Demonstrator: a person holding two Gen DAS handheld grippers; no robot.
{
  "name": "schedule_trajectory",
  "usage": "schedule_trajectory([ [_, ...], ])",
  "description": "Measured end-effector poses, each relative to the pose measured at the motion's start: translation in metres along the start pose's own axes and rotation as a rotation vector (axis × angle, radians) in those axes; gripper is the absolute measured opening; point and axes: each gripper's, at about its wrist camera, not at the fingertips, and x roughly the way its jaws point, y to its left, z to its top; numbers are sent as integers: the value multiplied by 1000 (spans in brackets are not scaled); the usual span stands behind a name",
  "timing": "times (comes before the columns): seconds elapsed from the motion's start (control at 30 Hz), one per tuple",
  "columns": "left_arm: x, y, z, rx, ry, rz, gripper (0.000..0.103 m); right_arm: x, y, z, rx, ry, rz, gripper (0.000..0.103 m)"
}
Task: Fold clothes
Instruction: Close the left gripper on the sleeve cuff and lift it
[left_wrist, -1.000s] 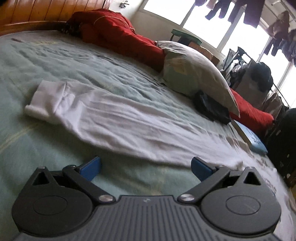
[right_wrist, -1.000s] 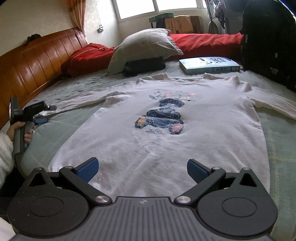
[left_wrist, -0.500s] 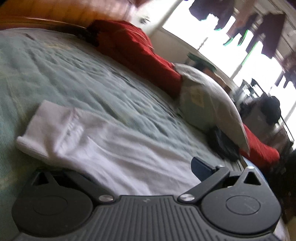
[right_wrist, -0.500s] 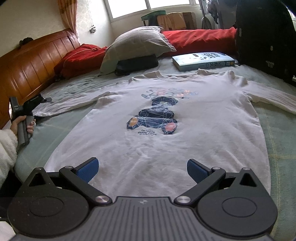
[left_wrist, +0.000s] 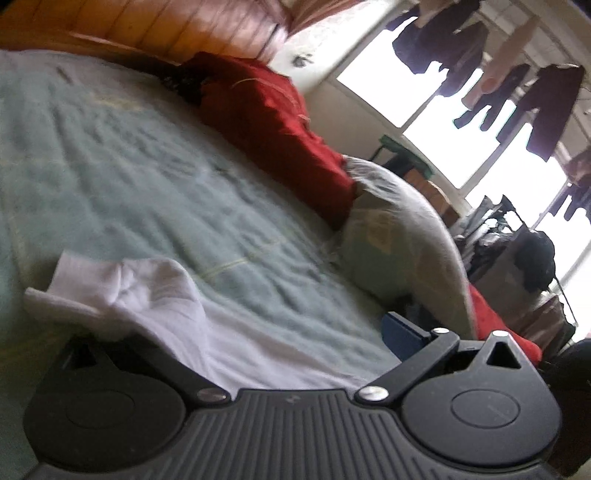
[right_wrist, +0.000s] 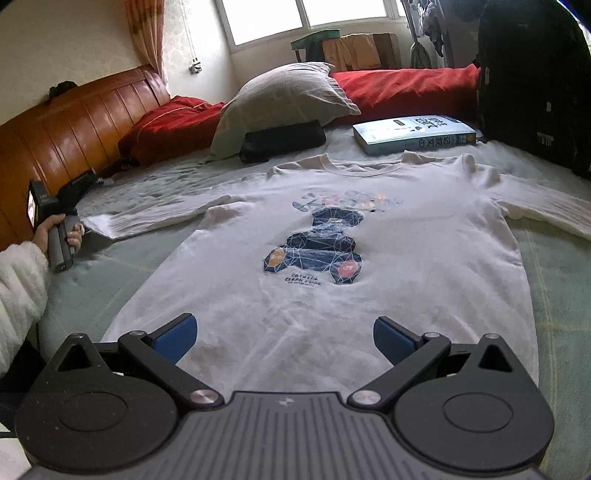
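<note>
White sweatshirt (right_wrist: 332, 266) spread flat on my bed (right_wrist: 110, 280), centre frame.
My right tool (right_wrist: 284, 338) gapes at its hem; my left tool (left_wrist: 258, 332), released, straddles the sleeve cuff (left_wrist: 122, 291), lower left.

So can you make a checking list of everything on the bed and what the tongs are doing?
Surface: green bedspread, wrinkled.
Job's things: white sweatshirt lying flat, print up, sleeves spread; left sleeve cuff bunched up and lifted.
Clutter: book, grey pillow, black pouch, red bedding, black bag.
Grippers: left tongs at the cuff, one finger hidden under cloth, grip unclear; right tongs open over the hem.
Cables: nothing seen.
Surroundings: wooden headboard, window, clothes hanging.
</note>
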Motion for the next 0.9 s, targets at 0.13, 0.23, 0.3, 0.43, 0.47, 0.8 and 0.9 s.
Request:
schedule_trajectory([
  [0.13, -2, -25, 3, 26, 10, -24, 102, -8, -2, -4, -5, -4, 10, 103],
  [0.23, -4, -44, 2, 38, 19, -36, 102, -13, -3, -6, -15, 9, 16, 103],
  [0.3, -6, -56, 1, 47, 23, -35, 102, -17, -3, -8, -21, 11, 22, 103],
  [0.43, -9, -83, -2, 59, 39, -52, 102, -28, -5, -12, -37, 1, 28, 103],
  [0.47, -8, -90, -2, 55, 48, -61, 102, -31, -6, -13, -39, -2, 30, 103],
  [0.8, 0, -168, -13, 97, 104, -107, 102, -50, -29, -27, -19, 31, 23, 103],
  [0.9, 2, -191, -20, 110, 123, -117, 102, -58, -38, -31, -7, 20, 23, 103],
])
